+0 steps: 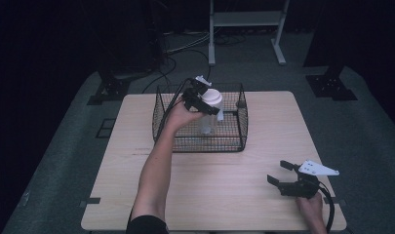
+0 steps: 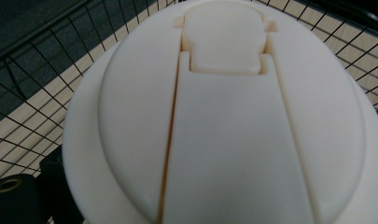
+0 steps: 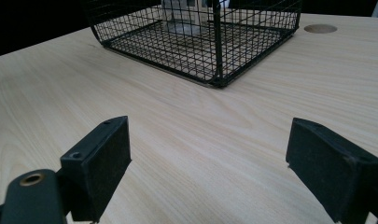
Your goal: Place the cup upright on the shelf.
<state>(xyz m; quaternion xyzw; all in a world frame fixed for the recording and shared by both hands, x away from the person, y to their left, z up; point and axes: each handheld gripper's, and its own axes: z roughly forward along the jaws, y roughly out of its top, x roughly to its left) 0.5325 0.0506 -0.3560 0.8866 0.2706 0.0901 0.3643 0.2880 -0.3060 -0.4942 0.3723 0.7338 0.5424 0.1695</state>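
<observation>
A clear bottle (image 1: pixel 208 122) with a cream-white flip lid (image 1: pixel 212 97) stands upright inside the black wire basket (image 1: pixel 200 145) at the back middle of the wooden table (image 1: pixel 224 195). My left gripper (image 1: pixel 207 107) reaches in from the basket's left, and its jaws close around the bottle just under the lid. In the left gripper view the lid (image 2: pixel 224 116) is very close, with basket mesh (image 2: pixel 32 93) behind it. At the front right, my right gripper (image 1: pixel 276 171) rests low over the table, open with nothing between its jaws (image 3: pixel 210 158). It faces the basket (image 3: pixel 214 56) and the bottle (image 3: pixel 182 14).
Bare tabletop lies between the basket and the right gripper. A round hole (image 3: pixel 320 29) is set in the table beyond the basket. Behind the table, a white frame (image 1: pixel 244 29), cables (image 1: pixel 166 68) and black stand bases (image 1: pixel 331 85) are on the floor.
</observation>
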